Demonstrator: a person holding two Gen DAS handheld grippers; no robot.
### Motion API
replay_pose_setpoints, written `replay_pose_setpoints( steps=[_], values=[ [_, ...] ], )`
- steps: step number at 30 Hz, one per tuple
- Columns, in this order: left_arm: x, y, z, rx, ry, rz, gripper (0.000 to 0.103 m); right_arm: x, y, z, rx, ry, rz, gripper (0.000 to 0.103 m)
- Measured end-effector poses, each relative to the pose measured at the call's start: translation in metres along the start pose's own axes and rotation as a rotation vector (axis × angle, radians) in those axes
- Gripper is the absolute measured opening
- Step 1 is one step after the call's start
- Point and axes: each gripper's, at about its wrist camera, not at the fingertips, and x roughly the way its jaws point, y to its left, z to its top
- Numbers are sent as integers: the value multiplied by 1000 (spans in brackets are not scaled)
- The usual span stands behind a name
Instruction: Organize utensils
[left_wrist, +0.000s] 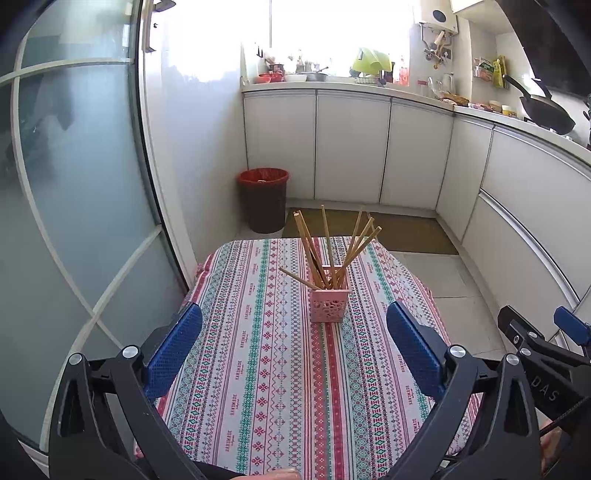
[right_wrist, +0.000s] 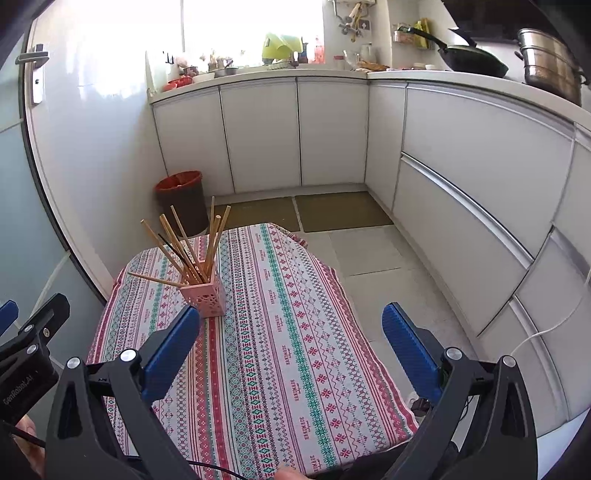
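A pink perforated holder (left_wrist: 329, 304) (right_wrist: 207, 297) stands upright near the middle of the patterned tablecloth (left_wrist: 266, 369) (right_wrist: 295, 350). Several wooden chopsticks (left_wrist: 325, 247) (right_wrist: 184, 247) fan out of it, one leaning low to the left. My left gripper (left_wrist: 295, 325) is open, held above the near half of the table, with the holder ahead between its blue fingers. My right gripper (right_wrist: 291, 325) is open too, with nothing between its fingers; the holder sits just beyond its left finger (right_wrist: 173, 347). The right gripper (left_wrist: 543, 336) also shows in the left wrist view.
A red-lined dark waste bin (left_wrist: 263, 199) (right_wrist: 183, 201) stands on the floor beyond the table. White cabinets (left_wrist: 351, 147) (right_wrist: 480, 177) run along the back and right, with a wok (right_wrist: 472, 59) and a steel pot (right_wrist: 550, 66) on top. A frosted glass door (left_wrist: 74, 184) is at the left.
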Motion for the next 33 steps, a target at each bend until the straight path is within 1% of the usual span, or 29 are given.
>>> replay_pose_setpoints(
  steps=[17,33],
  values=[
    [6,-1,-2,-5,14,-2,96,6,-3,1,8,19,7,96],
    [4,-2,-2,-1,20,3,96,5,-2,1,8,19,9,96]
  ],
)
